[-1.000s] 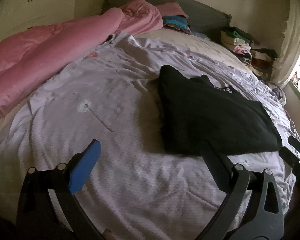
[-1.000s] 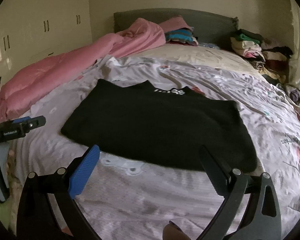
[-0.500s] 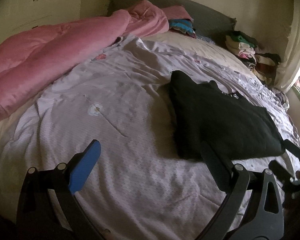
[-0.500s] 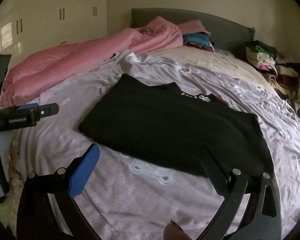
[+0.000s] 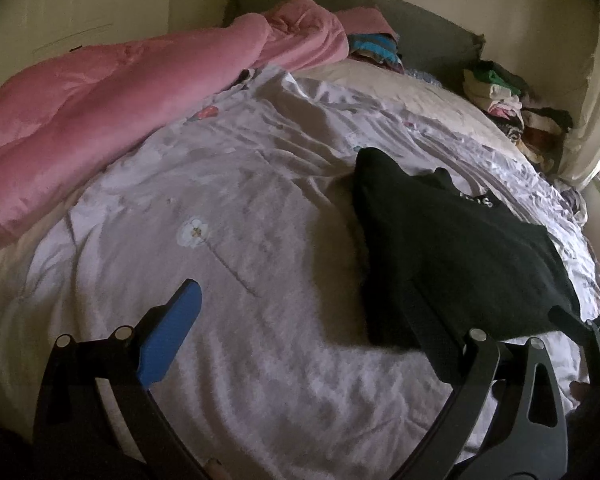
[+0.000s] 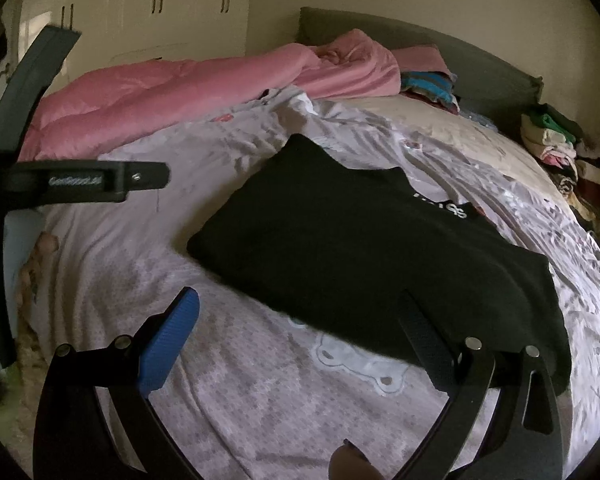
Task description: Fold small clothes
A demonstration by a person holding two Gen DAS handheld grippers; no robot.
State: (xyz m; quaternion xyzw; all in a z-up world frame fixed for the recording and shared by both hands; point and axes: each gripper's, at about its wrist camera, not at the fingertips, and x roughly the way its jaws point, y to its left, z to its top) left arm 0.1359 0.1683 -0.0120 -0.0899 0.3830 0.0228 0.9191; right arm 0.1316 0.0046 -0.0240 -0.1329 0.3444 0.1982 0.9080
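Both my grippers have pulled back and swung to the left since a moment ago, so the black shirt (image 6: pixel 364 256) now sits more to the right in both views. The big bed (image 5: pixel 236 360) has lots of free sheet on the left side and in front of me. The pink blanket (image 5: pixel 100 120) fills the far left, well apart from the shirt. A stack of folded clothes (image 6: pixel 552 140) sits at the far right. The shirt lies flat in the middle of the bed. I think it is partly folded and needs one more fold. My left gripper (image 5: pixel 300 324) is wide open and holds nothing. My right gripper (image 6: pixel 300 324) is wide open too, just above the shirt's near edge.
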